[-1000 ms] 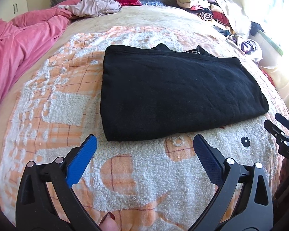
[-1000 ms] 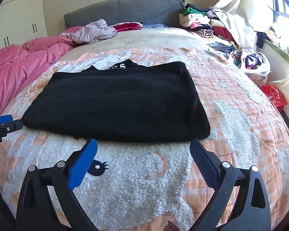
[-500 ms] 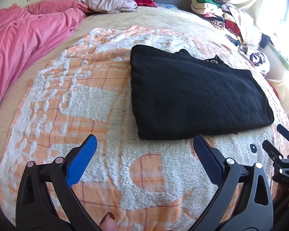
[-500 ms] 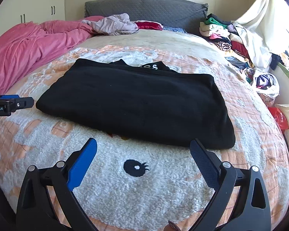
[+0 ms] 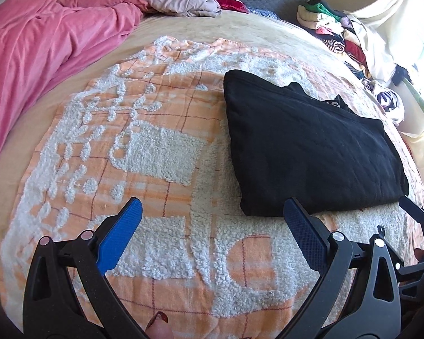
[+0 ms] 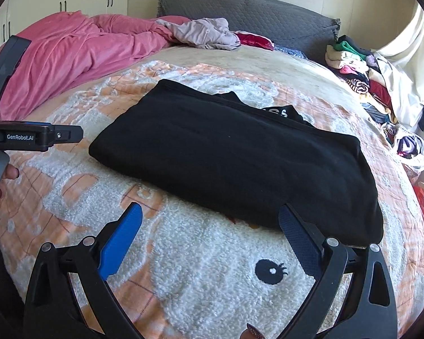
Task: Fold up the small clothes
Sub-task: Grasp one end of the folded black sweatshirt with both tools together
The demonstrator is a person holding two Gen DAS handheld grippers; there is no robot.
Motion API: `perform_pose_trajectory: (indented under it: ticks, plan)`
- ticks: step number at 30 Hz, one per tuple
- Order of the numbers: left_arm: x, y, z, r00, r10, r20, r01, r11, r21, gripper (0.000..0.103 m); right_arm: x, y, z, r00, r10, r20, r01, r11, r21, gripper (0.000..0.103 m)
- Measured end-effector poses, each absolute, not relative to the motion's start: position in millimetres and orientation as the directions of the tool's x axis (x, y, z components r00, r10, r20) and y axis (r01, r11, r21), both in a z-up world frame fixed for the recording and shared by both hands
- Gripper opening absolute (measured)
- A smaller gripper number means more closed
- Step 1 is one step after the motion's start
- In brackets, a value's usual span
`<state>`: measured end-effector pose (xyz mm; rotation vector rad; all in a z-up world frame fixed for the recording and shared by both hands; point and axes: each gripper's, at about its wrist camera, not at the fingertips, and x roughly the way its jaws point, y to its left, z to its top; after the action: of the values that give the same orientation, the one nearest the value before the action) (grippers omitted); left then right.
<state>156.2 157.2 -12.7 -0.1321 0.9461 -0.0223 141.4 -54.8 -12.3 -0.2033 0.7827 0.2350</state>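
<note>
A black garment (image 5: 305, 147) lies folded into a flat rectangle on the orange and white fleece blanket (image 5: 161, 147); it also shows in the right wrist view (image 6: 240, 158). My left gripper (image 5: 212, 217) is open and empty, hovering over the blanket left of the garment's near corner. My right gripper (image 6: 209, 221) is open and empty, just in front of the garment's near edge. The right gripper shows at the right edge of the left wrist view (image 5: 418, 220). The left gripper body shows at the left of the right wrist view (image 6: 34, 137).
A pink duvet (image 6: 70, 56) is bunched along the left of the bed. A mauve garment (image 6: 206, 32) and a red one (image 6: 254, 39) lie near the grey headboard (image 6: 254, 14). A pile of mixed clothes (image 6: 359, 70) sits at the right.
Both grippers have swung to the left, so the black garment has shifted right in both views. The garment itself has not moved. Both grippers stay open.
</note>
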Motion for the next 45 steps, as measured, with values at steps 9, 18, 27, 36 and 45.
perform_pose_trajectory:
  ticks: [9, 18, 27, 36, 45]
  plan:
    - [176.6, 173.6, -16.9, 0.576, -0.056, -0.815, -0.083, 0.989, -0.126, 0.094, 160.6, -13.0, -24.1, 0.662, 0.154, -0.733, -0.37, 0.918, -0.141, 0.097]
    - [197.3, 180.4, -17.7, 0.578, -0.04, -0.815, -0.079, 0.991, -0.106, 0.094, 184.5, 25.9, -46.7, 0.646, 0.115, -0.755, -0.424, 0.876, -0.229, 0.097]
    - [216.6, 186.7, -25.4, 0.568, -0.038, -0.822, -0.092, 0.99, -0.11, 0.094, 206.1, 43.1, -61.5, 0.666, 0.051, -0.744, -0.421, 0.849, -0.318, 0.099]
    - [232.3, 190.9, -33.5, 0.548, -0.061, -0.834, -0.116, 0.982, -0.149, 0.094, 234.6, 60.0, -66.2, 0.686, 0.025, -0.727, -0.421, 0.829, -0.369, 0.099]
    - [265.8, 194.8, -35.7, 0.502, -0.191, -0.843, -0.161, 0.937, -0.309, 0.094, 231.7, 46.4, -51.7, 0.738, 0.092, -0.669, -0.397, 0.86, -0.321, 0.048]
